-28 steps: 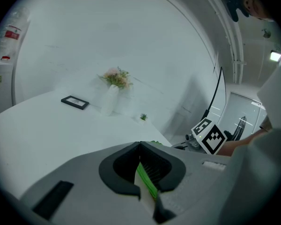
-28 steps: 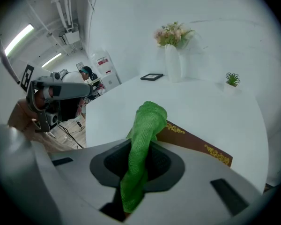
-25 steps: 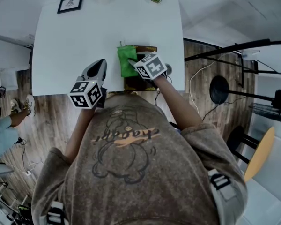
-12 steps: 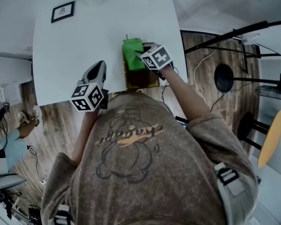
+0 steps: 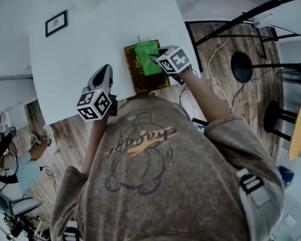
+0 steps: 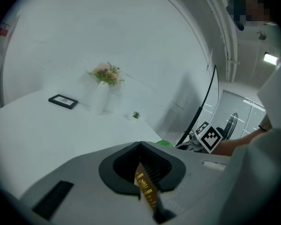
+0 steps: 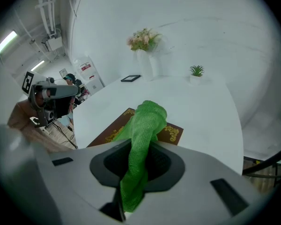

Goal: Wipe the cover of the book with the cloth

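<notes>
Meanwhile, right gripper (image 7: 141, 144) pinches green cloth (image 7: 148, 118), draped on brown book (image 7: 174, 133) at table's (image 5: 80, 49) near-right edge, ready to wipe; left gripper (image 6: 140, 144), clamped seemingly on thin brown strip (image 6: 146, 191), idles left.

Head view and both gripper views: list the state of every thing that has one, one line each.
book: closed, lying flat on the table.
cloth: bunched, draped over the book's cover, one end pinched.
right claw: shut on the cloth.
left claw: shut on a brown strip, away from the book.
picture frame: lying flat on the table.
</notes>
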A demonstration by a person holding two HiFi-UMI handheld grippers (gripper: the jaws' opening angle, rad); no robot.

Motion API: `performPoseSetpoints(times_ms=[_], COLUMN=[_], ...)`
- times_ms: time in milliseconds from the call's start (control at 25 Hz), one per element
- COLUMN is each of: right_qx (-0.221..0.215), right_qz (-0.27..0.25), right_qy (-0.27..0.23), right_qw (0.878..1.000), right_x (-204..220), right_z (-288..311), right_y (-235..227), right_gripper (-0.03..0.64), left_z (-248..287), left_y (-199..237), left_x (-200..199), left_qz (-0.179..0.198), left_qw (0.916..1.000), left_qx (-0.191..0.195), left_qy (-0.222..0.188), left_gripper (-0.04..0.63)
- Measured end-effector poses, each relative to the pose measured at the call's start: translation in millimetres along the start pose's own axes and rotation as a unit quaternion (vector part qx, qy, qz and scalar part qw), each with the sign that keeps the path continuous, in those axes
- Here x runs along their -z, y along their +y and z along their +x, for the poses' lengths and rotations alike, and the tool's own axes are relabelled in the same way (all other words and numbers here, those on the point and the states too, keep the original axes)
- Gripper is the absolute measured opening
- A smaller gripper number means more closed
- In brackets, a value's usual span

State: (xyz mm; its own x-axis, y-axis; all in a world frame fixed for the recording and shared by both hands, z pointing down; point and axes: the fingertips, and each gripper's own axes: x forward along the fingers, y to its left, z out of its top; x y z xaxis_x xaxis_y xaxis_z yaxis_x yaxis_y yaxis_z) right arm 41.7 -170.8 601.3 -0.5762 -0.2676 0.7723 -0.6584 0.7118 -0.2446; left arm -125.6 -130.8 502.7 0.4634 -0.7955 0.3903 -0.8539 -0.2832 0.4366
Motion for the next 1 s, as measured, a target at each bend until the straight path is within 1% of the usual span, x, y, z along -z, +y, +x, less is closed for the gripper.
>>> performPoseSetpoints(times_ms=[320,600,760,880,1000], right_qx=[-0.003,-0.004,-0.007,-0.006,0.008], right_qz=[0.0,0.011,-0.004,-0.002,-0.015], right_qy=[0.011,0.004,0.011,0.017,0.031], right_qw=[1.0,1.0,1.0,1.0,0.999], right_x=[23.6,51.6,63.9,77.2,92.6], right_z=[-15.9,-29.5,-39.4,-46.8,-54.3], right_y=[8.0,17.5,23.2,22.0,18.3], right_gripper=[0.069,0.069,0.069,0.07,0.071], left_z=[8.9,14.7,18.6,22.6,25.7], left_y=[-9.0,-12.4,-18.0,-23.5,-27.6], left_x=[1.4,3.5,5.4,6.2,7.1], left_qz=[0.005,0.008,0.009,0.012,0.015], left_qw=[0.9998,0.9994,0.999,0.9985,0.9979], left_qx=[0.017,0.029,0.039,0.048,0.056], left_qy=[0.011,0.017,0.021,0.025,0.028], left_gripper=[0.003,0.003,0.003,0.003,0.004])
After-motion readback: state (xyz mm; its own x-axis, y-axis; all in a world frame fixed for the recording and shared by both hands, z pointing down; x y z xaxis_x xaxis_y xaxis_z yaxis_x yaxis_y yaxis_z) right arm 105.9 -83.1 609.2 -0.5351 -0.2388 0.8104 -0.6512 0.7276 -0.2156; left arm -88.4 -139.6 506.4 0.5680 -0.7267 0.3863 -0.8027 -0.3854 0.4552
